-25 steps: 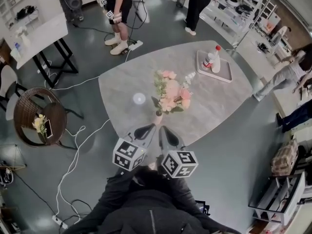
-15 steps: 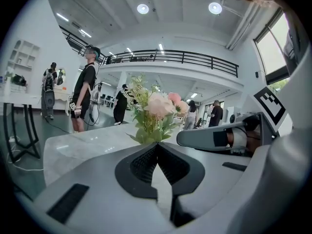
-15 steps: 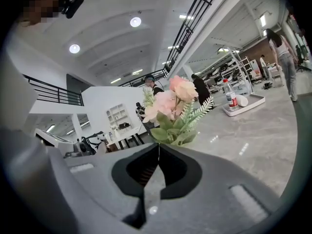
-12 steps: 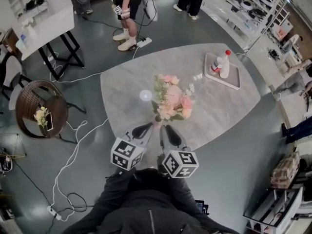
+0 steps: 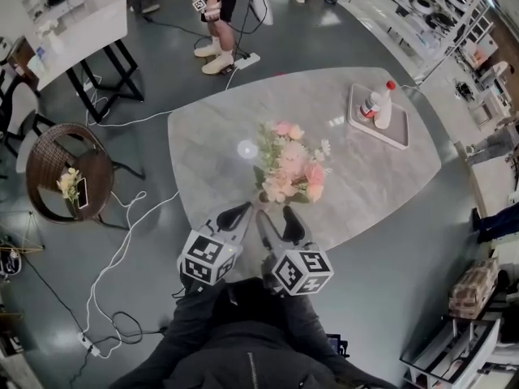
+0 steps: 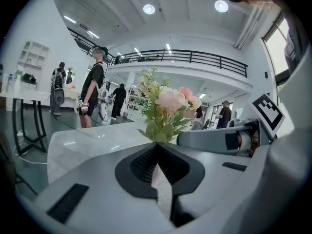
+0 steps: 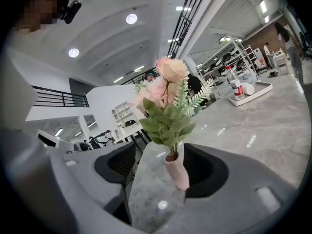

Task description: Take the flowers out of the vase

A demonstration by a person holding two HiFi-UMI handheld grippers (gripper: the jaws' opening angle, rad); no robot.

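A bunch of pink flowers (image 5: 290, 164) with green leaves stands in a small pale pink vase (image 5: 263, 197) near the front edge of the grey marble table (image 5: 211, 136). My left gripper (image 5: 243, 211) points at the vase from the near left, jaws shut to a thin slit; the flowers (image 6: 163, 104) rise just past its tips (image 6: 157, 147). My right gripper (image 5: 277, 215) is opening, its jaws wide apart. In the right gripper view the vase (image 7: 178, 172) stands between those jaws (image 7: 161, 155), touched by neither, with the flowers (image 7: 165, 94) above.
A white tray (image 5: 357, 112) with a red-capped bottle (image 5: 381, 108) sits at the table's far right. A wicker chair (image 5: 61, 177) and floor cables (image 5: 122, 258) lie to the left. A person (image 5: 219, 6) stands beyond the table.
The right gripper's jaws have gone from shut to wide open. Both grippers have crept forward to the vase.
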